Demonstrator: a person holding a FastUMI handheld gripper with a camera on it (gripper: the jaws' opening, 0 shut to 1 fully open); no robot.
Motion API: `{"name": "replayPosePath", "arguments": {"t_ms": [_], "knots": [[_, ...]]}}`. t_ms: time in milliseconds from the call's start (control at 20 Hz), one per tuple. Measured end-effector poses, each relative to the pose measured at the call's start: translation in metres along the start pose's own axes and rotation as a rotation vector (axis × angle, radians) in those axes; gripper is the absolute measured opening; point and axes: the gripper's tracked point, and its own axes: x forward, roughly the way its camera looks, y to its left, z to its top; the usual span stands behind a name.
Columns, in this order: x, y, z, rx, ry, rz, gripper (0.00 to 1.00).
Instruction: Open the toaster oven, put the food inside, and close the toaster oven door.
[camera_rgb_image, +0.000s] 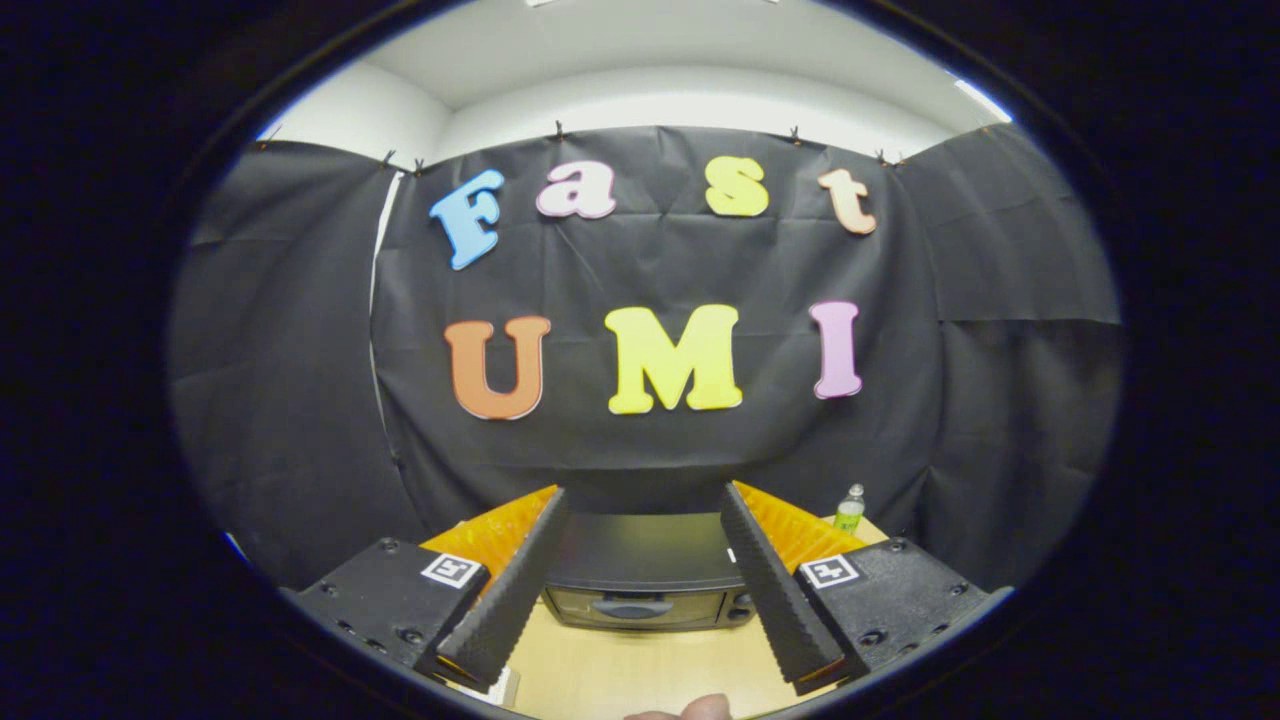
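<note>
- Wood table (640, 670) nearest us; a pale rounded bit, perhaps food (700, 708), sits at its near edge.
- Gripper (640, 590): fingers spread wide, grasping nothing.
- Oven (648, 580) beyond and between them, door shut, handle (632, 606) facing us.
- Bottle (849, 509) further right.
- We judge shut door fits before loading or after closing.
</note>
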Motion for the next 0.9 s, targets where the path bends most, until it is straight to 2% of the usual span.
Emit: {"name": "replayPosePath", "arguments": {"t_ms": [200,450,600,900], "knots": [[-0.041,0.003,0.023,0.035,-0.073,0.001,1.0],[-0.075,0.006,0.012,0.077,-0.073,0.004,1.0],[-0.079,-0.007,0.018,0.053,-0.091,-0.029,1.0],[-0.079,-0.014,0.011,0.06,-0.059,-0.037,1.0]]}}
